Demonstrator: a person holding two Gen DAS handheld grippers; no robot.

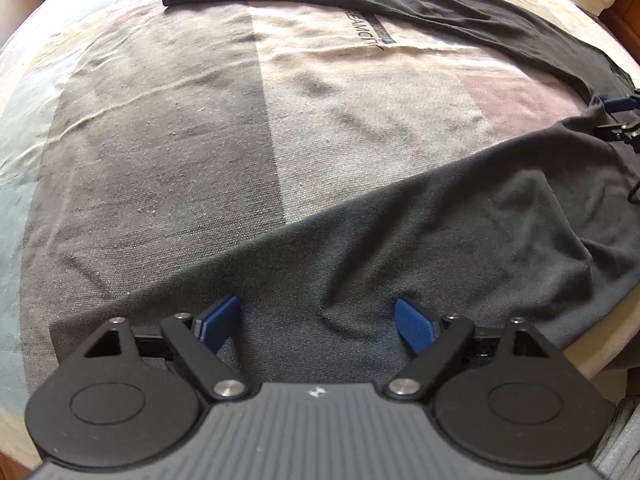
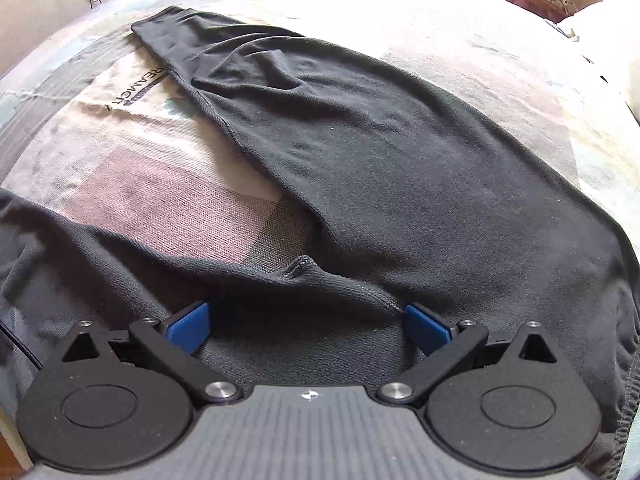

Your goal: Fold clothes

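Left wrist view: the left gripper (image 1: 318, 322) is held over one leg of the black trousers (image 1: 460, 216), jaws spread wide, blue pads (image 1: 222, 322) clear of the cloth and nothing gripped. This leg runs along the near edge of the bed cover (image 1: 160, 140); the other leg stretches toward the far edge, ending in a flat hem. The two legs lie splayed in a V, so the step in hand is judged to be the laying of one leg onto the other — a grip at the hem and one near the crotch would be preferred, with the cloth lifted, not dragged, so the woven cover is not rucked. Right wrist view: the right gripper (image 2: 306, 326) is seen wide open over the crotch seam (image 2: 304, 266), no fabric pinched. The trousers are a soft matte knit, limp, lightly creased; a stitched waistband edge shows at the right. The cover is coarse, patched in grey, cream and pink blocks, with printed lettering (image 2: 138, 88).
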